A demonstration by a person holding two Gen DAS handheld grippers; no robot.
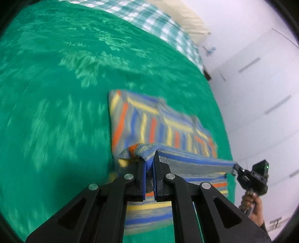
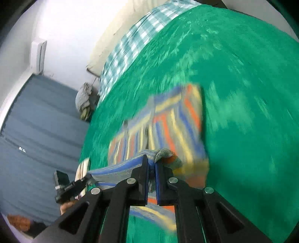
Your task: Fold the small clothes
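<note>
- Lower centre of the left wrist view: the left hand-held gripper (image 1: 149, 164) is clamped narrow on a bunched corner of the striped garment (image 1: 160, 127), with knit pinched between the blue pads.
- Lower centre of the right wrist view: the right hand-held gripper (image 2: 152, 168) is likewise closed narrow on the opposite corner of the garment (image 2: 173, 123); its cloth bulges out just above the pads.
- Between the two grips the near edge hangs as a taut raised band. It runs to the lower right of the left view, where the right hand-held gripper (image 1: 241, 171) shows small, and to the lower left of the right view, where the left hand-held gripper (image 2: 84, 180) shows.
- The rest of the garment lies on the green bedcover (image 1: 56, 84), mid-frame in both views, apparently already doubled along its sides.
- Step in hand, as I judge it: a lengthwise fold, with the near hem lifted to be carried over the far part.
- The next move calls for both grippers travelling forward together, keeping the edge level and taut, then lowering it square onto the far edge before letting go.
- Farther off, at the upper edge: a checked cloth (image 1: 149, 16) and a pale pillow (image 1: 188, 20).
- No brand, label or writing can be read; motion blur smears much of both views.
</note>
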